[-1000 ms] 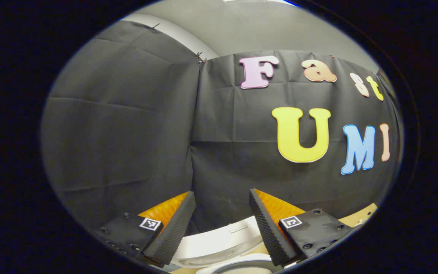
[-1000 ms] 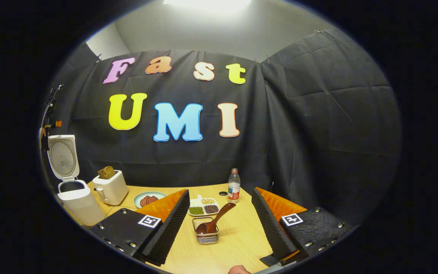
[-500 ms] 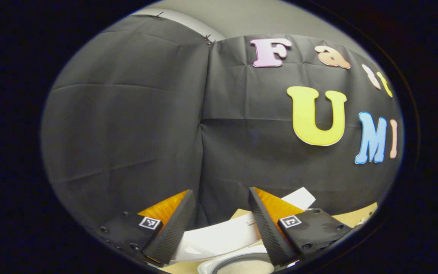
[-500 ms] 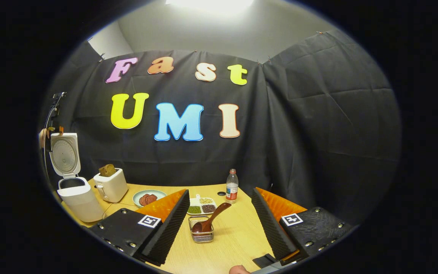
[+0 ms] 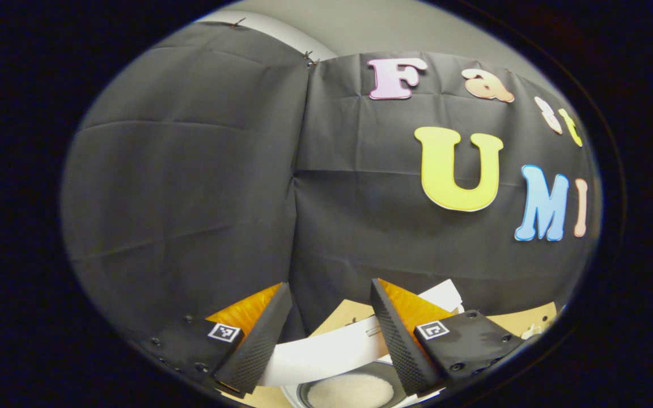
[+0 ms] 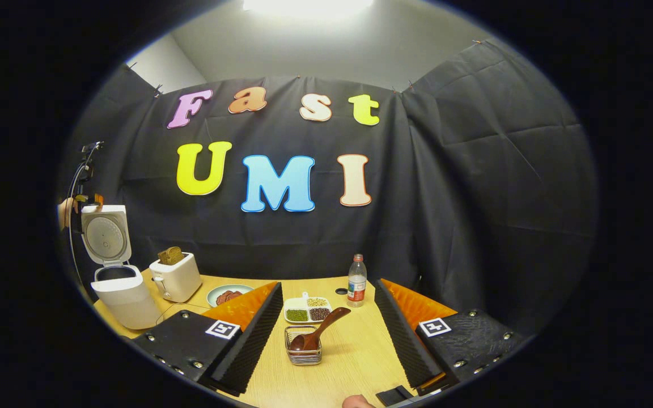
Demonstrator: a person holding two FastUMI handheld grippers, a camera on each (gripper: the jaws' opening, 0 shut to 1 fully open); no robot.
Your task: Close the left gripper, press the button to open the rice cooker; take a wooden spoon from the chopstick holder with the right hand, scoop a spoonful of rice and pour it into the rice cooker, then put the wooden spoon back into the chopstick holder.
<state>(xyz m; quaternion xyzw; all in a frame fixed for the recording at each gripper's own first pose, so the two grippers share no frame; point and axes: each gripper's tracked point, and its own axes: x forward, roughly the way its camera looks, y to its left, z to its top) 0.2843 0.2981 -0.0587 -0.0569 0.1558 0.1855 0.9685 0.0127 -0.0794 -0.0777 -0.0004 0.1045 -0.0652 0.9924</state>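
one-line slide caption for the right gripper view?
Open right hand-held gripper faces the wooden spoon in its chopstick holder; rice cooker stands lid-up at left.

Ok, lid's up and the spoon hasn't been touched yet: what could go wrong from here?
The wooden spoon leans loosely in the small chopstick holder; a pull by the open right gripper may tip or drag the holder. The rice cooker stands at the table's far left, so rice could spill along the way, over the toaster and plate.
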